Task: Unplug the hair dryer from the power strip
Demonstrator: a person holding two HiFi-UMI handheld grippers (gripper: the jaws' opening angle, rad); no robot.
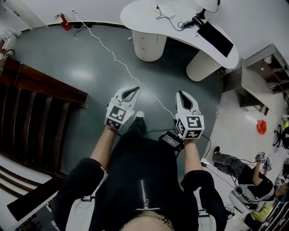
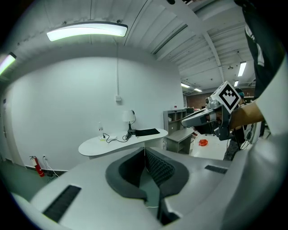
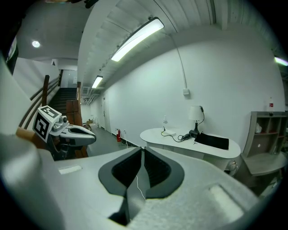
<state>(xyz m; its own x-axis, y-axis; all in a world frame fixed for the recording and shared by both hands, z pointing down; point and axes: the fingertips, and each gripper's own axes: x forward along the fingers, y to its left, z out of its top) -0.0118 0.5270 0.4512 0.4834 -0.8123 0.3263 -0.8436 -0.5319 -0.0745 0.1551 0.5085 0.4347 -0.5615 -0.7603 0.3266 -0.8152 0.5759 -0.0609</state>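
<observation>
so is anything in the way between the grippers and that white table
Nothing solid: open grey floor lies between the left gripper, the right gripper and the white table. Only a thin white cable trails across it toward the person's shoe.

White table (image 1: 140, 16), lamp (image 3: 195, 113), black mat (image 1: 216, 38) (cables (image 1: 186, 23) too)

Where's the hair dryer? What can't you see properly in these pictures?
- Hair dryer: head view, things on the table are too small to tell.
- White box, head view: too small to call a power strip.
- Floor cord, head view: near end hidden behind the right gripper.
</observation>
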